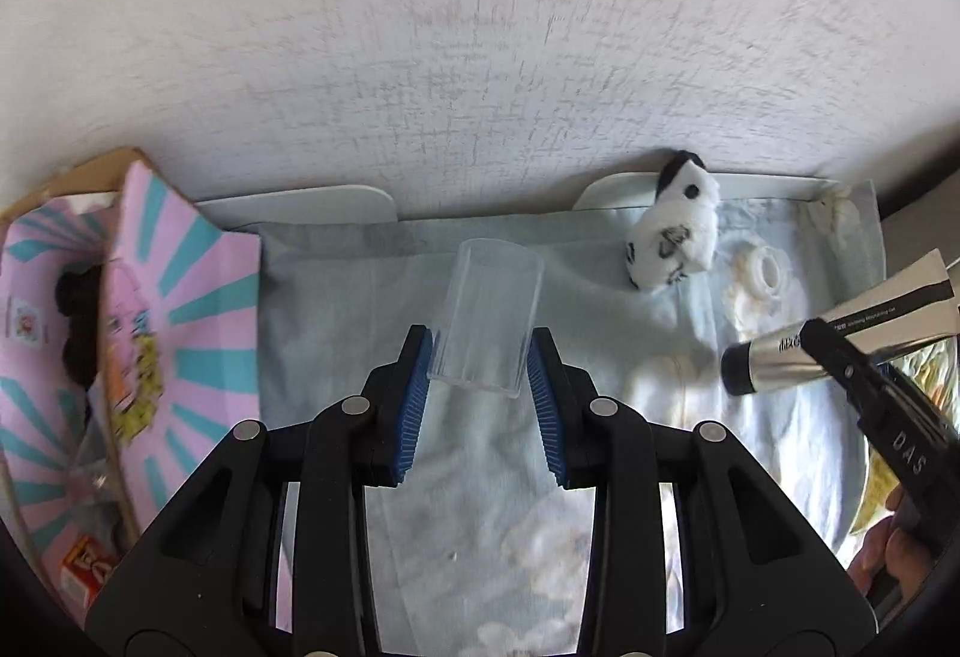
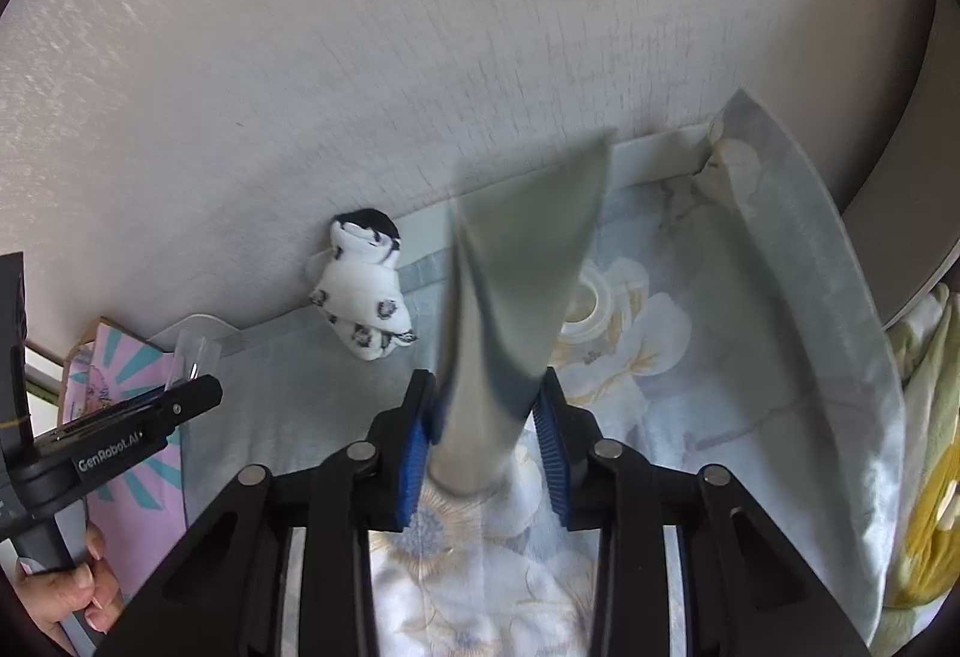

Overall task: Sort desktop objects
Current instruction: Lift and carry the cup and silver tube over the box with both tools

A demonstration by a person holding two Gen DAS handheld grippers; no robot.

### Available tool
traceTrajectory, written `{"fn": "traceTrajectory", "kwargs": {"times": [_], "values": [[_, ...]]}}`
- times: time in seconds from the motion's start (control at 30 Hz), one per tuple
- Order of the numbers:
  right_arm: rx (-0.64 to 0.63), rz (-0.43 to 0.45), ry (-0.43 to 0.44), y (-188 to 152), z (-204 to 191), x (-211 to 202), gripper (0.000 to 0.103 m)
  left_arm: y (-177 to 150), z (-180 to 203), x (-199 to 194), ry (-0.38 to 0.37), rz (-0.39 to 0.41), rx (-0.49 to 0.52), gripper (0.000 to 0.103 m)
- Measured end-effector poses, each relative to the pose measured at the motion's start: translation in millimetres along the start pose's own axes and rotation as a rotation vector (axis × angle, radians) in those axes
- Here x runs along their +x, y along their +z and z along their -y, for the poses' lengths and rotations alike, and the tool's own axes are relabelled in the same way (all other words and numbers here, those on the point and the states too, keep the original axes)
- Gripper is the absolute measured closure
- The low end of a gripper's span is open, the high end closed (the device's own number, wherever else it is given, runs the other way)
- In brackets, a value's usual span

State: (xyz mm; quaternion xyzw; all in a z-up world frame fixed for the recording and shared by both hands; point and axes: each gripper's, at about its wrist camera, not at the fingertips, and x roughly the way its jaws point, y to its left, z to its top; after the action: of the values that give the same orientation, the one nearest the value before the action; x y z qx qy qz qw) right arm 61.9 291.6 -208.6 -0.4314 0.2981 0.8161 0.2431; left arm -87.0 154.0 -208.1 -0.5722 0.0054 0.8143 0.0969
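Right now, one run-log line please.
left claw: shut on clear cup | right claw: shut on silver tube | rolled sock: on cloth

black tongs (image 1: 480,357) with ribbed blue pads (image 1: 416,405), silver pivot screws, white lettering.

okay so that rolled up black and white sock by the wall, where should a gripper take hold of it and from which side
Grip the rolled sock across its plump white middle, coming down from above. It lies loose on the blue cloth with its black end against the wall, so a level approach from behind is blocked. The bundle looks soft and should squash between the fingers.
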Motion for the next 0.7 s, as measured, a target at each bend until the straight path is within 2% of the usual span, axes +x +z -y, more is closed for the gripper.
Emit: {"fn": "traceTrajectory", "kwargs": {"times": [0.1,0.17,0.33,0.57,0.63,0.7], "values": [[-0.015,0.012,-0.004,2,1,-15,0.077,9,-20,-13,-0.002,0.011,-0.018,0.073],[-0.021,0.019,0.001,-4,-25,-20,0.077,10,-25,-28,0.002,0.026,-0.029,0.074],[-0.071,0.036,0.008,2,-31,-47,0.077,1,-56,-79,0.015,0.067,-0.058,0.074],[-0.180,0.027,0.047,10,-54,-83,0.077,-15,-89,-114,0.038,0.112,-0.141,0.075],[-0.216,0.027,0.079,9,-98,-80,0.077,-22,-102,-121,0.046,0.121,-0.176,0.075],[-0.244,0.023,0.109,10,-114,-84,0.077,-28,-114,-130,0.056,0.134,-0.206,0.075]]}}
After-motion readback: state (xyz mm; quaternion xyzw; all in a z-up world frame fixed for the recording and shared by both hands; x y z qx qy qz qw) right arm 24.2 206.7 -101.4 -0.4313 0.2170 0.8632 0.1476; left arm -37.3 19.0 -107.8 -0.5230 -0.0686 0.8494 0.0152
